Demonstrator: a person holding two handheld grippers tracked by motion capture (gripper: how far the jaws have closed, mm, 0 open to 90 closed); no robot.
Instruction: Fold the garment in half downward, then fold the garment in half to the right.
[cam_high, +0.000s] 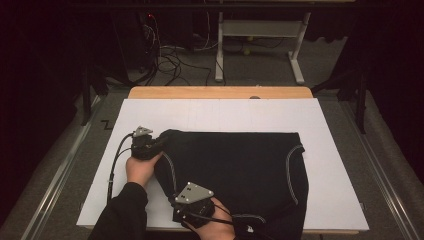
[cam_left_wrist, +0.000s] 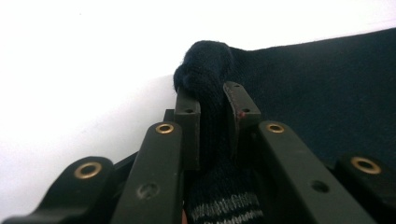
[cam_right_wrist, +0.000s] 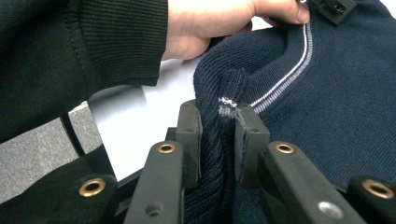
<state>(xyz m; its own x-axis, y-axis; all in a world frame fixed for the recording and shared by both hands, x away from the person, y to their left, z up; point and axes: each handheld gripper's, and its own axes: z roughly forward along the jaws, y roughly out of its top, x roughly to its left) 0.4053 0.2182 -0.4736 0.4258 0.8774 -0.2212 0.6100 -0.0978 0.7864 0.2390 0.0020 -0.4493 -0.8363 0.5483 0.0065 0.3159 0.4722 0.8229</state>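
both grippers, left (cam_left_wrist: 212, 116) and right (cam_right_wrist: 219, 135), pinch the dark knit garment's (cam_high: 235, 160) edge.

A white board (cam_high: 225, 117) covers the wooden table (cam_high: 220, 92); cables (cam_high: 170, 62) beyond.

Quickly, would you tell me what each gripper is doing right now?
Left gripper: closed on a bunched edge of the dark knit garment.
Right gripper: closed on the garment's ribbed edge.
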